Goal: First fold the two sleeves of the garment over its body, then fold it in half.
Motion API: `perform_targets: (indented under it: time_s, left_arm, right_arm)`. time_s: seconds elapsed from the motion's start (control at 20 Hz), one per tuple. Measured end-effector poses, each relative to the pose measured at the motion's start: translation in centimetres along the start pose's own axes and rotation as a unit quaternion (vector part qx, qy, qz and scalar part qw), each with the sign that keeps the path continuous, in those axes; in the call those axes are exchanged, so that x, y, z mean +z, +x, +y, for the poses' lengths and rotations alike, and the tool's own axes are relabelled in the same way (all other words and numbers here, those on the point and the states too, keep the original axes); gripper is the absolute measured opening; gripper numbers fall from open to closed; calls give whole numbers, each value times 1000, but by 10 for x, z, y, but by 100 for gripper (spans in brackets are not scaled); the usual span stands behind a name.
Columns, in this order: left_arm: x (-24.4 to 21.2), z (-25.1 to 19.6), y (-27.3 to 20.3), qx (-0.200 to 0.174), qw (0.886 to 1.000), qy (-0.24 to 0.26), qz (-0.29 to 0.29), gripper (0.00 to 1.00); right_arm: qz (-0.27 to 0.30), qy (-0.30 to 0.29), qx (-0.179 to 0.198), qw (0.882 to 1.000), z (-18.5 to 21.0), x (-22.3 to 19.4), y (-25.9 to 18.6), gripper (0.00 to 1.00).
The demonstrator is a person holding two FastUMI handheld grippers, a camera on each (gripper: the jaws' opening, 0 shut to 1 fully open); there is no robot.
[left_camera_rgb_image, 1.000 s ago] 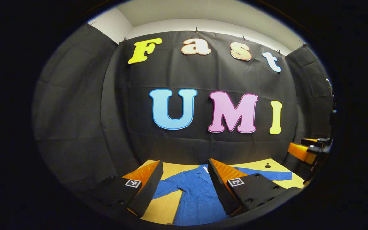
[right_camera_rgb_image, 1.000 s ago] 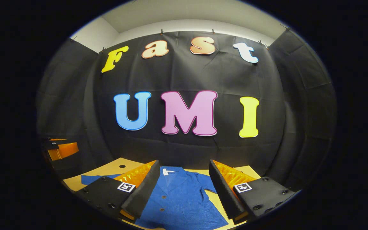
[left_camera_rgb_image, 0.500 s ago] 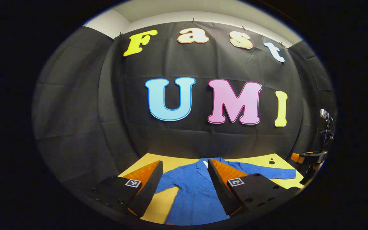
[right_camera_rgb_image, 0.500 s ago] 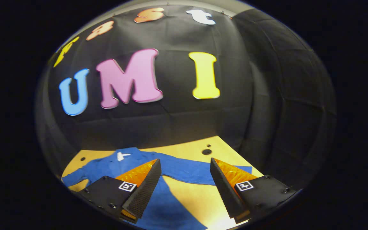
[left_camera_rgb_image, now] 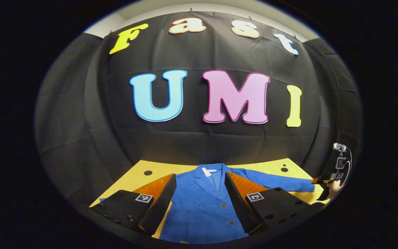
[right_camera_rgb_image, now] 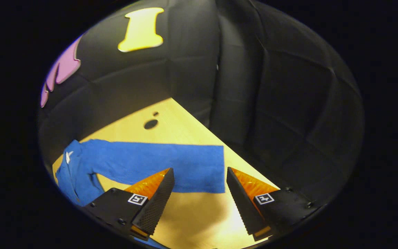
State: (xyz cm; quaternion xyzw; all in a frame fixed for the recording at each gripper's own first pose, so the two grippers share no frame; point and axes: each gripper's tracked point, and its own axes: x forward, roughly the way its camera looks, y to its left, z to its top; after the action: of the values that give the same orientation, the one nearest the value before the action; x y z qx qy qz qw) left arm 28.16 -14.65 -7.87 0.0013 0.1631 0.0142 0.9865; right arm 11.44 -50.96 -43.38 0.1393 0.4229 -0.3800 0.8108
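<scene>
We see the blue jacket [left_camera_rgb_image: 206,204] lying flat and face up on the yellow counter [left_camera_rgb_image: 133,178], collar toward the booth's black back wall, its buttons running down the front. In the left gripper view our left hand-held gripper [left_camera_rgb_image: 199,180] hangs over the jacket's chest with its jaws spread wide and nothing between them — one finger over the left half of the front, the other over the right half. Whether the fingertips touch the cloth we cannot tell.

The jacket's sleeve [right_camera_rgb_image: 157,166] stretches straight out across the counter, unfolded, its cuff [right_camera_rgb_image: 216,169] cut square and ending a little short of the counter's right edge [right_camera_rgb_image: 219,140]. In the right gripper view our right hand-held gripper [right_camera_rgb_image: 199,173] is poised by that cuff, jaws wide apart and holding nothing; one fingertip overlaps the sleeve's near hem, the other sits just past the cuff's end over bare counter. Bare yellow surface lies on the near side of the sleeve, and more beyond it — up to two dark holes [right_camera_rgb_image: 150,123] near the back wall.

Far off at the right rim of the left gripper view, the right hand-held gripper shows beside the sleeve's end, with a hand [left_camera_rgb_image: 333,189] behind it.
</scene>
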Motion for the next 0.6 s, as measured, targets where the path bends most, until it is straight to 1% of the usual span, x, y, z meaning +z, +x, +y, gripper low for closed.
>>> perform_targets:
  time_s: [0.05, 0.1, 0.25, 0.35, 0.4, 0.45, 0.5, 0.55, 0.6]
  left_arm:
    - [0, -7, 4, -5, 1000, 6, 2, 81]
    - [-1, -16, 7, -11, 1000, 12, 4, 81]
    - [-5, -38, 15, -30, 999, 22, 12, 81]
    - [-11, -46, 19, -37, 999, 24, 25, 81]
    - [-12, -50, 20, -41, 999, 21, 30, 81]
    - [-13, -51, 22, -43, 998, 17, 34, 81]
    - [-13, -52, 23, -44, 998, 13, 34, 82]
    - [-14, -54, 24, -44, 998, 10, 35, 81]
    - [-15, -56, 25, -43, 998, 9, 36, 81]
  right_arm:
    - [11, 5, -6, 1000, -7, -2, 11, 93]
    - [22, 13, -10, 1000, -12, -4, 19, 96]
    - [53, 49, -12, 997, -25, -11, 29, 96]
    - [76, 59, -5, 995, -30, -18, 34, 96]
    - [62, 53, -7, 997, -35, -6, 31, 96]
    - [60, 50, -8, 997, -31, -9, 37, 93]
    - [64, 45, -10, 997, -25, -13, 32, 95]
    - [61, 31, -31, 997, -30, -13, 32, 90]
    - [69, 17, -28, 997, -31, -15, 30, 87]
